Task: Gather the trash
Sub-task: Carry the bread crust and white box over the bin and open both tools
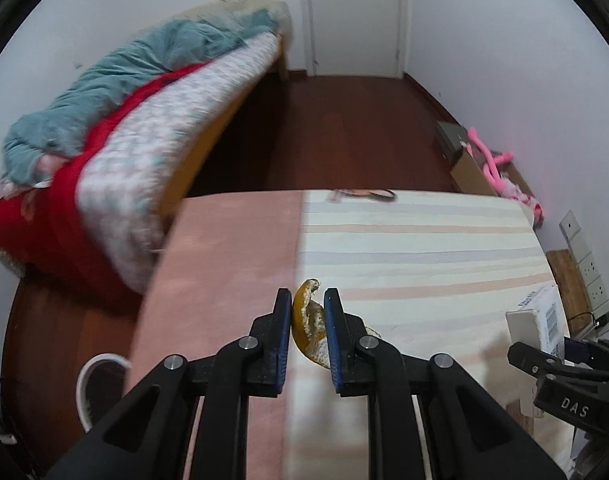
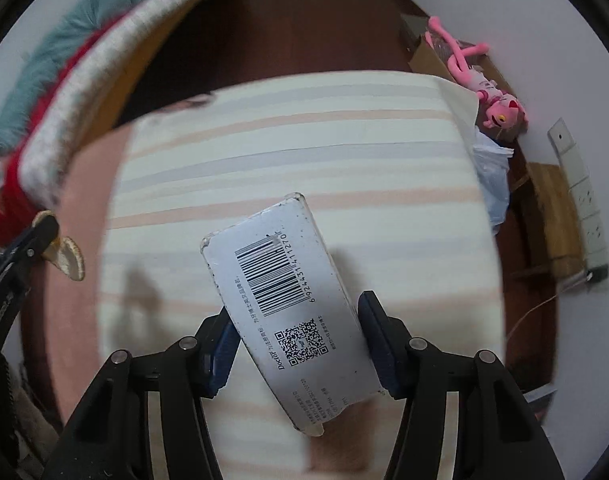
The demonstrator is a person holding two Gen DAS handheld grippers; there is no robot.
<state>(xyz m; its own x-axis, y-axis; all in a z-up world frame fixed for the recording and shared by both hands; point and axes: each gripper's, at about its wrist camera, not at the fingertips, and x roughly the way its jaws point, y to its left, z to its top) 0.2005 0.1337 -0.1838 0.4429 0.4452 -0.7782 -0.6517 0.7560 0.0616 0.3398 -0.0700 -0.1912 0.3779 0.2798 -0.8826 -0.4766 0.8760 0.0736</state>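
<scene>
left gripper (image 1: 308,300) low centre of frame, jaws narrow, pinching an orange peel (image 1: 309,326) over the striped cloth (image 1: 424,240). right gripper (image 2: 300,320) low centre, jaws clamped on the sides of a white barcode box (image 2: 288,304). pink plush toy (image 2: 492,96) upper right by the wall.

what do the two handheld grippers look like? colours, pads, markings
Both match: the left gripper and the right gripper are matte black plastic, each with two angular fingers on linkage arms pinned by round silver pivots. Blue ribbed pads line the inner finger faces. Seen from the left wrist view, the right gripper's body carries white "DAS" lettering. No cables, hands or sleeves are visible.
</scene>
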